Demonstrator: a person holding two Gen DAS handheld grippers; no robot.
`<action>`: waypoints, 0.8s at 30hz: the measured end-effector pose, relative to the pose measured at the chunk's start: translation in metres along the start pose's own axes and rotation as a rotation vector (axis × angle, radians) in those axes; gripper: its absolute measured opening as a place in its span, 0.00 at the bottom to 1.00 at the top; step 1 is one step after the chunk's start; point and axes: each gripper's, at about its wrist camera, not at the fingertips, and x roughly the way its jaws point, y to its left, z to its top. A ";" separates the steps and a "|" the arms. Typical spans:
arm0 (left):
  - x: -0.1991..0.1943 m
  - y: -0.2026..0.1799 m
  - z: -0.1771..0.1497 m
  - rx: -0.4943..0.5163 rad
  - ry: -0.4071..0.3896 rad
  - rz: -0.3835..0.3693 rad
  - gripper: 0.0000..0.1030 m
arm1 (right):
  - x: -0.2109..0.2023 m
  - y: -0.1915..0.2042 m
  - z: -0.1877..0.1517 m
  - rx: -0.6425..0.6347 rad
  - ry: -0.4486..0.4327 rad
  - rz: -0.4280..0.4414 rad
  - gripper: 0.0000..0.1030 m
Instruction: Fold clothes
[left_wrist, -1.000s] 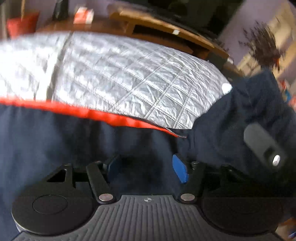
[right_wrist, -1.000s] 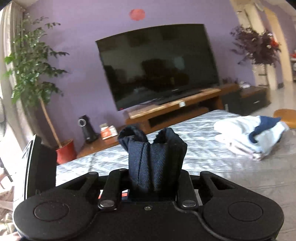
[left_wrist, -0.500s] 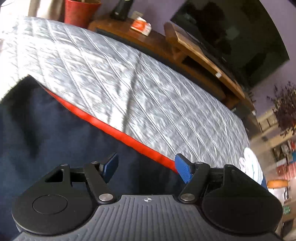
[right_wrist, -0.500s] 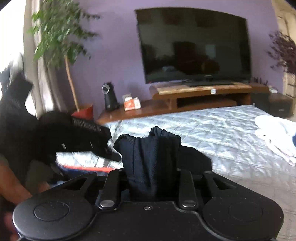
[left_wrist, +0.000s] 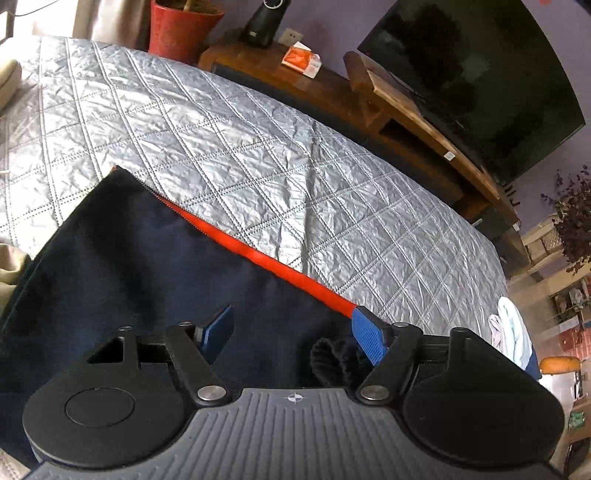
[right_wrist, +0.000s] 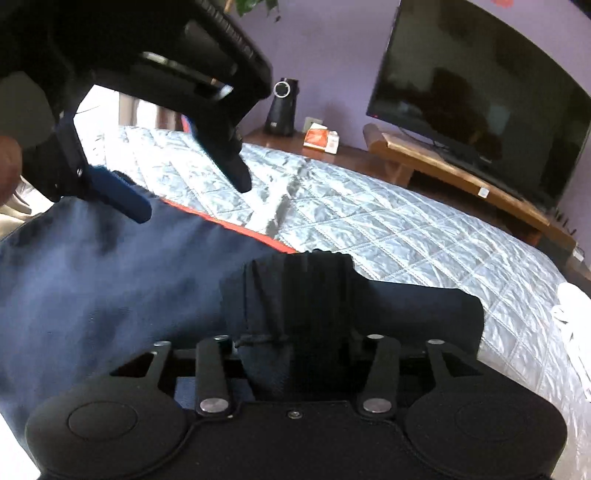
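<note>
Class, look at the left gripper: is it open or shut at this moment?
Open. The left gripper has its blue fingers spread wide apart above the navy jacket, with nothing clamped between them.

A dark navy fabric jacket (left_wrist: 140, 280) with a bright orange-red band along its zipper edge (left_wrist: 258, 254) lies spread flat on the silver-grey quilted bed cover (left_wrist: 258, 158), filling the cover's near-left part. The zipper edge runs diagonally across the cover. A bunched, ribbed navy cuff (right_wrist: 291, 291) of the jacket stands up above the flat body, just this side of the orange-red band.
</note>
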 end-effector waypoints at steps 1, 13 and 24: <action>-0.002 0.002 0.000 0.000 0.000 -0.002 0.74 | 0.002 0.002 0.000 0.005 0.004 -0.003 0.45; -0.017 0.024 0.012 -0.050 -0.032 0.003 0.74 | -0.069 -0.019 0.004 0.155 -0.248 0.132 0.71; -0.016 0.020 0.011 -0.031 -0.022 -0.013 0.74 | -0.012 -0.033 0.000 0.121 -0.021 0.085 0.44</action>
